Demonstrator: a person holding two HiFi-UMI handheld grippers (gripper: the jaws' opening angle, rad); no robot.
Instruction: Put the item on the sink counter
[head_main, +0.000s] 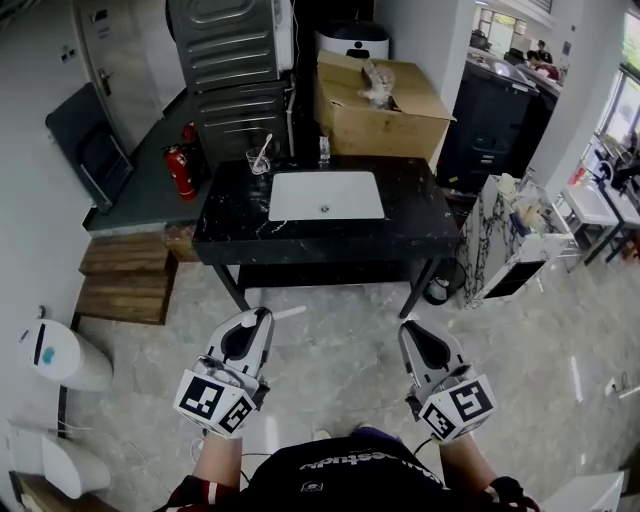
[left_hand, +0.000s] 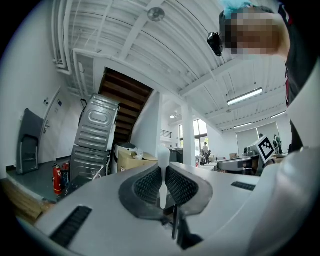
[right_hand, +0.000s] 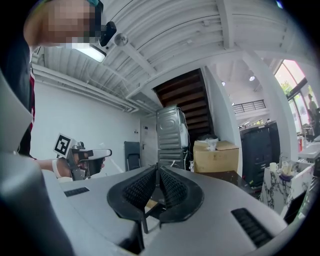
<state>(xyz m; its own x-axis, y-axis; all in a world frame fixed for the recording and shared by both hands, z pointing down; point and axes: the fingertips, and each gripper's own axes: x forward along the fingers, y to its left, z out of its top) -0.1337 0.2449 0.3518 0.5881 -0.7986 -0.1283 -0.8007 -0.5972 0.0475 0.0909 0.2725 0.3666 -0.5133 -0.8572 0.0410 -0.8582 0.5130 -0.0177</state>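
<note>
My left gripper (head_main: 262, 316) is shut on a thin white stick-like item (head_main: 289, 312), which pokes out to the right past its jaws. In the left gripper view the white item (left_hand: 163, 156) stands upright, pinched between the ribbed pads of that gripper (left_hand: 163, 175). The right gripper (head_main: 409, 329) is held beside it at the same height, shut and with nothing in it (right_hand: 158, 172). Both hover over the floor, well short of the black sink counter (head_main: 228, 222) with its white basin (head_main: 325, 195). From the right gripper view the left gripper (right_hand: 88, 159) shows at the left.
On the counter's back edge stand a clear cup (head_main: 258, 159) with a white utensil in it and a small bottle (head_main: 324, 150). A cardboard box (head_main: 378, 102) and a grey appliance (head_main: 232, 60) stand behind. A marble-patterned cart (head_main: 500, 240) stands at the right, a fire extinguisher (head_main: 180, 170) and wooden steps (head_main: 125, 280) at the left.
</note>
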